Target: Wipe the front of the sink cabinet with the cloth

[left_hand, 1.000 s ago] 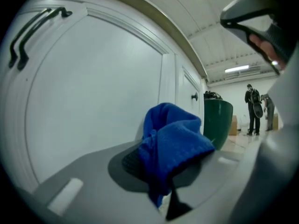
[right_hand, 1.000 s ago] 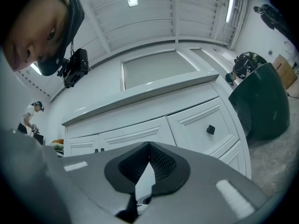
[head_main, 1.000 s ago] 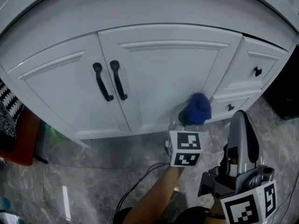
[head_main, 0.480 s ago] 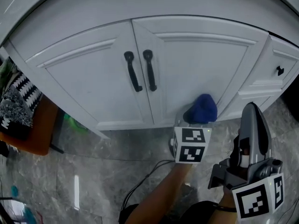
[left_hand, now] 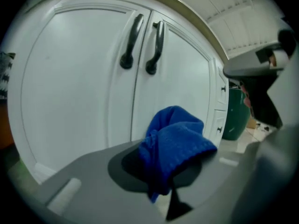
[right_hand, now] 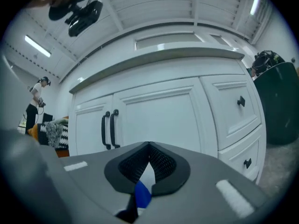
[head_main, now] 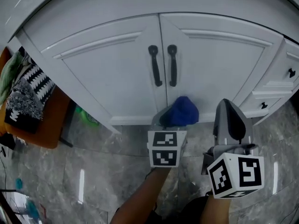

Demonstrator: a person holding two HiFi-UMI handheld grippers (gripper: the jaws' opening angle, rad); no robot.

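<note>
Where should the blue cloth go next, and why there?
Probably slide the blue cloth leftward along the bottom of the left door. The left gripper is shut on it, low where the two doors meet, below the black handles, so that door lies right beside it.

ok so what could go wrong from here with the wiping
The blue cloth is a loose bunch pinched in the left gripper. Dragged along the cabinet door, it may pull free, or the jaw tips may scrape the paint. The black door handles sit just above, so an upward stroke could snag it. The right gripper, shut and empty, hangs close alongside and might knock the left.
</note>
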